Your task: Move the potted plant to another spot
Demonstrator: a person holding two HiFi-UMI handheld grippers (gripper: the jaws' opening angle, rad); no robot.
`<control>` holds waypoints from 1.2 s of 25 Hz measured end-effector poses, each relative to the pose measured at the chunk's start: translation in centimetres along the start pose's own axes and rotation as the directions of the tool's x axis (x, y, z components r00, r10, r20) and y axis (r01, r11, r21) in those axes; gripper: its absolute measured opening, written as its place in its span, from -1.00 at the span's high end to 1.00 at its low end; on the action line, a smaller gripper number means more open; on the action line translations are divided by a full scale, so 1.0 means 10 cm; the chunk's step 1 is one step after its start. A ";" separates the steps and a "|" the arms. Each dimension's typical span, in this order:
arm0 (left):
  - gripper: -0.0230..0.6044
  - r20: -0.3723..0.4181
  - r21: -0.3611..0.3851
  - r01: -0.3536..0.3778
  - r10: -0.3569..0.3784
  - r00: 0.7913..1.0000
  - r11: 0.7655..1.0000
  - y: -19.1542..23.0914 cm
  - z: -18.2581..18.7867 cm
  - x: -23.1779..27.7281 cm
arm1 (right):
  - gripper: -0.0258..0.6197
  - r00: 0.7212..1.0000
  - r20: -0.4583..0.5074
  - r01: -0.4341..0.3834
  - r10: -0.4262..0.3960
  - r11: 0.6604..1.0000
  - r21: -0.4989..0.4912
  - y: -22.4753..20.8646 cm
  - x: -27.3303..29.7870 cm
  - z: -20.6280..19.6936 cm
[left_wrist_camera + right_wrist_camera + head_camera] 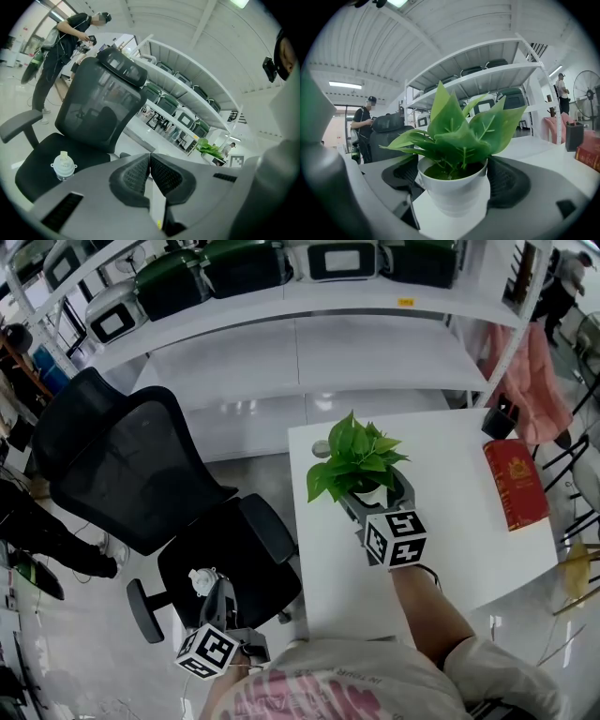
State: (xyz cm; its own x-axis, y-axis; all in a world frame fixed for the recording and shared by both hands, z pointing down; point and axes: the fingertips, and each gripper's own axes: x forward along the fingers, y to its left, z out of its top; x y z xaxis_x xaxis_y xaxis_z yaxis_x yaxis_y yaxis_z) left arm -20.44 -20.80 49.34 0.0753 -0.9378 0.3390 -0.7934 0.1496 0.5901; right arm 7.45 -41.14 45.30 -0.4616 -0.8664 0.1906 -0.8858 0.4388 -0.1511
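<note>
In the head view, the potted plant (361,465) is seen on the white table (450,549), near its far left corner, enclosed by the right gripper (375,487); the left gripper (223,582) is held low over the black office chair (122,465), well apart from the plant. In the left gripper view, its jaws are pressed together with nothing between them, and a small bottle (62,165) is seen on the chair seat. In the right gripper view, the white pot is clasped between the widely spread pads (508,183); whether it is clear of the tabletop cannot be settled. The grasp appears made; carrying and setting down at a new spot are judged still to be done.
</note>
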 end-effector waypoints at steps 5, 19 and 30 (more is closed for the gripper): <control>0.85 -0.004 0.014 0.038 -0.038 0.999 0.999 -0.01 0.09 -0.08 | -0.55 0.999 0.035 0.022 -0.022 1.000 0.003 0.12 -0.21 0.13; 0.85 -0.023 0.034 0.163 -0.162 0.987 0.986 0.00 0.34 -0.21 | -0.55 0.991 0.102 0.092 -0.089 0.995 -0.025 0.64 -0.76 0.38; 0.85 -0.075 0.091 0.268 -0.262 0.962 0.959 -0.05 0.44 -0.28 | -0.55 0.973 0.121 0.198 -0.198 0.980 0.013 0.77 -1.18 0.42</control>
State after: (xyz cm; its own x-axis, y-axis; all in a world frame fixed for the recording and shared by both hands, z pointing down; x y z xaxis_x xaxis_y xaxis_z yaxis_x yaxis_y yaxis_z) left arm -22.91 -19.63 44.82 0.3258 -0.9178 0.2268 -0.7955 -0.1364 0.5905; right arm 6.26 -28.56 37.83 -0.2682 -0.9584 0.0980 -0.9588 0.2558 -0.1233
